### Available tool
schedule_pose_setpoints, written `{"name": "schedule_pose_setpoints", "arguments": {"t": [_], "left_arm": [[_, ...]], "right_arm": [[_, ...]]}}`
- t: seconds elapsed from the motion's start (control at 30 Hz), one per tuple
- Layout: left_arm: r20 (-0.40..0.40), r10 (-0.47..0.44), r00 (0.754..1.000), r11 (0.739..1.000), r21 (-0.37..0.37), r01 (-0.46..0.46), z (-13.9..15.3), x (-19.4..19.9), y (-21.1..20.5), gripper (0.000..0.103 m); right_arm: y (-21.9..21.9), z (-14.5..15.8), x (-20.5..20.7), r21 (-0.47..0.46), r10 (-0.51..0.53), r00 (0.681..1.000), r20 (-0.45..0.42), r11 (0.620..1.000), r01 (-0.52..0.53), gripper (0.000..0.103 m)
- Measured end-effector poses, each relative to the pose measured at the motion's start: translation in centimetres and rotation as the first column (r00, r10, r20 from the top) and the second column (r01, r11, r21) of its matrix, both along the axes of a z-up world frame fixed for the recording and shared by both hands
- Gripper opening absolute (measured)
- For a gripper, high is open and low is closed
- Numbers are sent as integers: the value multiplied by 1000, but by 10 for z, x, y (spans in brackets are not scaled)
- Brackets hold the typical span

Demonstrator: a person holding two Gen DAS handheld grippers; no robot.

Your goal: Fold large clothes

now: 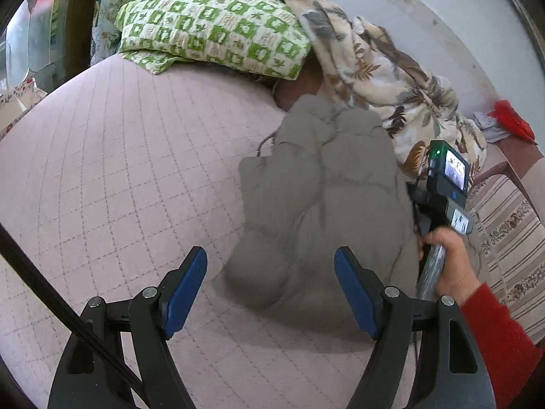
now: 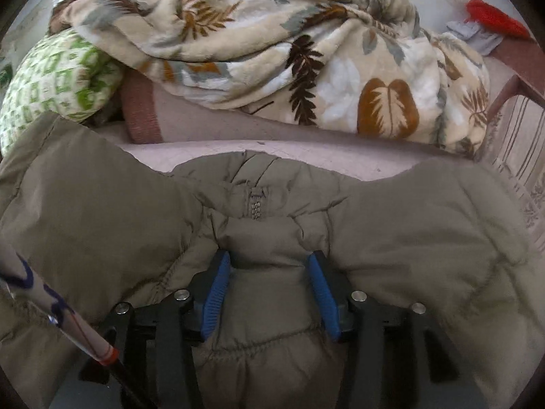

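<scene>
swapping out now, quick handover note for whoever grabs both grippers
Left gripper: open, holding nothing, hovering over the near end of the padded olive-grey jacket.
Right gripper: pads on either side of a bunched fold of the jacket near its zipper.
Jacket lies crumpled on the pink quilted bed, beside the leaf-print blanket and green pillow.
Done: no neat fold visible.
Left: spread, fold.

- Pink quilted bed point(image 1: 112, 156) cover
- Green-and-white checked pillow point(image 1: 214, 20) at its far end
- Leaf-print blanket point(image 2: 272, 54) heaped beside the pillow
- Red cloth point(image 1: 511, 119) near the wall
</scene>
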State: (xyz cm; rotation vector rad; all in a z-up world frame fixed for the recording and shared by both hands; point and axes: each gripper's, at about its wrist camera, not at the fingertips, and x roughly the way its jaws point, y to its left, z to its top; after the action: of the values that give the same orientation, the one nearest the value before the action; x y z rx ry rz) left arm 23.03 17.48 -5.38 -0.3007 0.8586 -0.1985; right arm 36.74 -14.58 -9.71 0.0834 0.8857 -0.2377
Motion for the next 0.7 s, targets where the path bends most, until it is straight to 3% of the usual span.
{"name": "schedule_pose_setpoints", "arguments": {"t": [0.2, 0.3, 0.43, 0.53, 0.6, 0.7], "left_arm": [[-5, 28, 1000, 1000, 14, -28, -2, -5, 6, 76], [8, 62, 998, 998, 31, -63, 1, -12, 12, 76], [12, 101, 995, 994, 31, -101, 2, -15, 20, 76], [-7, 106, 994, 994, 19, -106, -1, -13, 23, 76], [-15, 101, 995, 995, 16, -101, -2, -13, 24, 76], [-23, 96, 995, 995, 22, -95, -4, -9, 23, 76]], "right_arm": [[-4, -2, 19, -2, -17, 999, -30, 1000, 17, 53], [6, 18, 14, -52, -10, 998, -61, 999, 7, 53], [22, 75, -18, 31, 27, 997, 76, 999, -30, 54], [48, 94, -30, 57, 100, 989, 113, 993, -107, 54], [73, 90, -28, 69, 180, 979, 92, 980, -187, 55], [101, 58, -9, 36, 194, 981, 11, 980, -195, 56]]}}
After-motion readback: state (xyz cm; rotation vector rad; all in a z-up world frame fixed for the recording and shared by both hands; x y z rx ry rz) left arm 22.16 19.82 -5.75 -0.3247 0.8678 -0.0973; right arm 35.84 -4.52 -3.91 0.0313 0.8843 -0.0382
